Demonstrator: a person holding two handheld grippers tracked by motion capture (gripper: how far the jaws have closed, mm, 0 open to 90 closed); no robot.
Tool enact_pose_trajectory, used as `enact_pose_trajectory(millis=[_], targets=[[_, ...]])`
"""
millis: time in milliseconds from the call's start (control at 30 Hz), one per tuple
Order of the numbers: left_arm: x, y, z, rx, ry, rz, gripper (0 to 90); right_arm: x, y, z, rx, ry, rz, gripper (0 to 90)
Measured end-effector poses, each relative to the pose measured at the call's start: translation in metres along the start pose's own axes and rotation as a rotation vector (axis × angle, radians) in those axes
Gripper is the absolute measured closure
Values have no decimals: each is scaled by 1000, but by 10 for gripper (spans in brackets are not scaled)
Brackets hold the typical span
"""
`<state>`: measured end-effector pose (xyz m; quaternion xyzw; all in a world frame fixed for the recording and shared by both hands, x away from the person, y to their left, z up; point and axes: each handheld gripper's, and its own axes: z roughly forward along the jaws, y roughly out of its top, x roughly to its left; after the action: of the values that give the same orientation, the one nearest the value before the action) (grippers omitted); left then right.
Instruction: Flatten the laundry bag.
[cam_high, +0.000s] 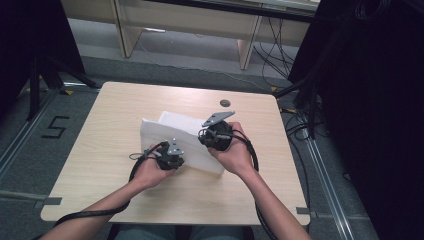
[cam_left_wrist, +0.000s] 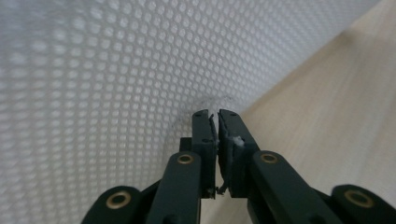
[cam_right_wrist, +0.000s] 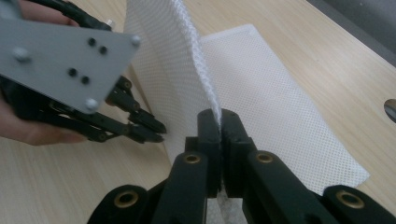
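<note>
white mesh cloth runs diagonally; right tongs clamp it, left tongs slightly parted.

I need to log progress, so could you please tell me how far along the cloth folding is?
Partly done: the white mesh cloth lies on the table with part of it already lifted. In hand: the right gripper pinches a raised edge; the left gripper has a slight gap between its jaws at the cloth. Left: laying the lifted part flat.
</note>
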<state>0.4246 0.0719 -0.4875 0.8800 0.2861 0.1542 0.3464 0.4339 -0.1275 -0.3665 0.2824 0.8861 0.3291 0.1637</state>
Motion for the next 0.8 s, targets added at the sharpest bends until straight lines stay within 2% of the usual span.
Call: enact_pose_trajectory(millis=[33, 100, 133, 167, 200, 233, 267, 300, 333, 367, 400, 433, 467, 500, 533, 567, 600, 633, 667, 700, 733, 800], targets=[[3, -3, -9, 1, 1, 5, 822, 0, -1, 0, -3, 12, 16, 891], [6, -7, -19, -6, 0, -2, 812, -1, -3, 0, 3, -7, -4, 890], [9, -10, -24, -7, -4, -5, 808, 0, -3, 0, -14, -5, 6, 891], [10, -12, -30, -13, 2, -9, 803, 0, -3, -1, -9, 6, -3, 891], [10, -12, -30, -13, 2, -9, 799, -3, -4, 1, -23, 1, -54, 891], [12, -16, -35, -13, 6, -11, 799, -3, -4, 1, -23, 1, -54, 891], [16, -24, -47, -21, 12, -25, 790, 0, -5, 0, -18, 13, -21, 891], [19, -29, -52, -22, 20, -17, 782, 1, -5, 0, -21, 1, -15, 891], [21, -34, -58, -24, 24, -33, 773, 1, -5, 0, -16, 8, -29, 891], [22, -41, -64, -31, 22, -61, 767, 2, -5, 0, -15, 7, -26, 891], [25, -46, -70, -28, 34, -61, 763, 3, -5, -1, -15, 14, -19, 891], [26, -52, -74, -35, 37, -88, 759, 4, -5, 0, -24, 9, -23, 891], [27, -58, -80, -32, 40, -96, 754, 6, -5, -2, -6, 11, -3, 891], [29, -63, -84, -32, 44, -99, 748, 7, -6, 0, -18, 2, -13, 891], [31, -67, -89, -39, 56, -102, 738, 8, -6, -2, 3, -2, -15, 891], [32, -71, -93, -36, 58, -122, 725, 10, -6, -2, -4, 6, -13, 891], [36, -74, -99, -25, 69, -111, 707, 10, -6, -2, -5, -2, -26, 891], [37, -77, -103, -35, 80, -130, 684, 13, -7, -2, -5, 4, -12, 890], [38, -80, -105, -57, 93, -163, 658, 12, -7, -2, 0, 6, -31, 890], [42, -83, -108, -60, 111, -158, 648, 15, -8, -2, -5, 2, -19, 890], [42, -86, -110, -74, 115, -193, 638, 15, -9, -3, 7, 8, -25, 891], [45, -89, -112, -75, 130, -185, 607, 17, -11, -2, 8, 17, -28, 890]])
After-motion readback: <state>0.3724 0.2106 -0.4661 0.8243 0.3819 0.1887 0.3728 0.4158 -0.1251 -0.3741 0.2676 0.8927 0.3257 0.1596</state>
